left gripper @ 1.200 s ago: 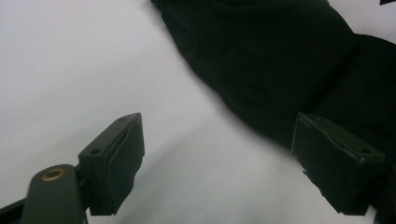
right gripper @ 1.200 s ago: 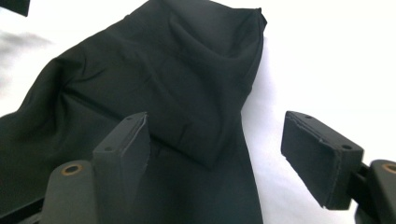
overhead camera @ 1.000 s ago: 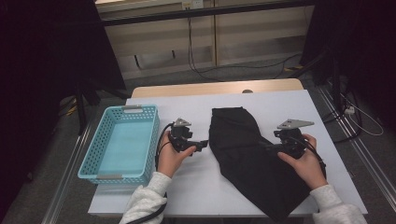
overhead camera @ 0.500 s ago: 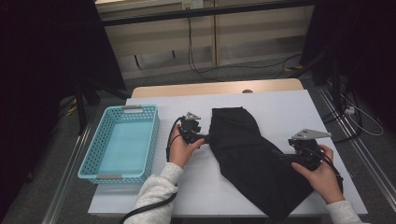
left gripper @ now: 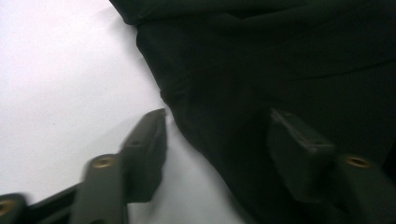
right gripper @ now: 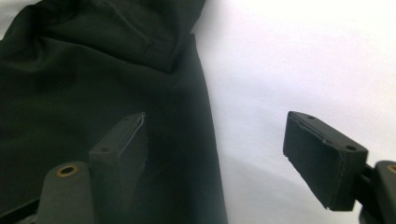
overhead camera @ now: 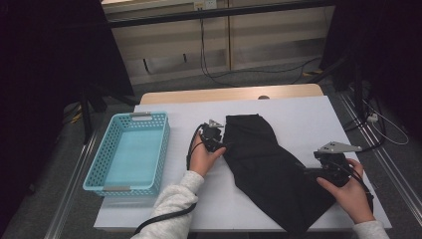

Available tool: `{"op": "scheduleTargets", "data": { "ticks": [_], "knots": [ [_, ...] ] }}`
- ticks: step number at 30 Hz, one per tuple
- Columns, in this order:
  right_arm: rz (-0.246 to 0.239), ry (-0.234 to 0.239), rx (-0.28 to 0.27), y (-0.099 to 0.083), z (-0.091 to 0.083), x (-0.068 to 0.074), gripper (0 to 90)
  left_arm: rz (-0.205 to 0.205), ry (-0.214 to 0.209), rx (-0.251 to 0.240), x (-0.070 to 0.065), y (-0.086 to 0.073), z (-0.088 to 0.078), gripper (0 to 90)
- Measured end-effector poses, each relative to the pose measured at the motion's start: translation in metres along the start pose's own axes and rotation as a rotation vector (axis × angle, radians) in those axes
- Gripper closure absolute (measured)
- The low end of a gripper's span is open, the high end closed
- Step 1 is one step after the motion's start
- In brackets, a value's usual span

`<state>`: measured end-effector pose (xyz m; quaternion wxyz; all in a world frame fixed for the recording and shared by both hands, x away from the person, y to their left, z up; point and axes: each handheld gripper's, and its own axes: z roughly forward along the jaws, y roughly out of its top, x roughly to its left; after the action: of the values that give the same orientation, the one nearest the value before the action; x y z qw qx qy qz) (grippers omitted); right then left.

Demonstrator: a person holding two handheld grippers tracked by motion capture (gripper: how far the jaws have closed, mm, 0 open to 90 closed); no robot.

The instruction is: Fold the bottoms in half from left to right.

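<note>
Black garment (overhead camera: 271,169) lies flat on the white table (overhead camera: 308,114), right of the blue basket (overhead camera: 130,152). Since a second ago both hands have shifted: left gripper (overhead camera: 219,144) is now at the garment's left edge, right gripper (overhead camera: 311,172) at its lower right edge. Left jaws have just been closing, straddling the hem, apparently not yet pinching, though blur limits certainty. Right jaws spread, one over cloth. Likely about to grasp both edges.
</note>
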<state>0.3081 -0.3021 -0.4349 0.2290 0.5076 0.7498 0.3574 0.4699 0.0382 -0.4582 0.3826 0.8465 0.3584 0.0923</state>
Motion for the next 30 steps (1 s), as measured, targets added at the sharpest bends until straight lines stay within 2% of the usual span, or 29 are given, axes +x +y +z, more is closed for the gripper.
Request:
{"op": "scheduleTargets", "data": {
  "ticks": [3, 7, 8, 13, 15, 18, 21, 25, 30],
  "knots": [
    [0.001, 0.005, -0.002, 0.000, 0.001, 0.001, 21.8, -0.003, 0.004, 0.008, 0.000, 0.000, -0.001, 57.6],
    [-0.009, 0.003, 0.010, 0.000, 0.003, 0.003, 21.8, -0.083, -0.065, 0.021, 0.000, 0.001, -0.001, 78.0],
    [-0.011, 0.001, 0.014, 0.000, 0.003, 0.003, 21.8, -0.094, -0.068, 0.020, 0.000, 0.001, 0.000, 82.4],
    [-0.012, 0.005, 0.011, 0.000, 0.003, 0.003, 21.7, -0.122, -0.061, 0.019, 0.002, 0.003, -0.006, 85.4],
    [-0.010, 0.005, 0.012, 0.000, 0.003, 0.003, 21.7, -0.126, -0.050, 0.013, 0.006, 0.002, -0.012, 85.5],
    [-0.010, 0.001, 0.021, -0.002, 0.002, 0.001, 21.8, -0.156, -0.036, -0.004, 0.015, -0.001, -0.020, 85.5],
    [0.002, 0.002, 0.044, -0.005, 0.003, 0.000, 22.7, -0.168, -0.025, 0.000, 0.023, -0.005, -0.027, 85.5],
    [-0.004, -0.017, 0.103, -0.013, 0.004, -0.002, 27.3, -0.187, -0.004, -0.003, 0.028, -0.008, -0.032, 85.5],
    [0.030, 0.039, 0.143, -0.018, 0.006, -0.001, 39.1, -0.191, 0.014, -0.002, 0.029, -0.010, -0.035, 85.4]
  ]
}}
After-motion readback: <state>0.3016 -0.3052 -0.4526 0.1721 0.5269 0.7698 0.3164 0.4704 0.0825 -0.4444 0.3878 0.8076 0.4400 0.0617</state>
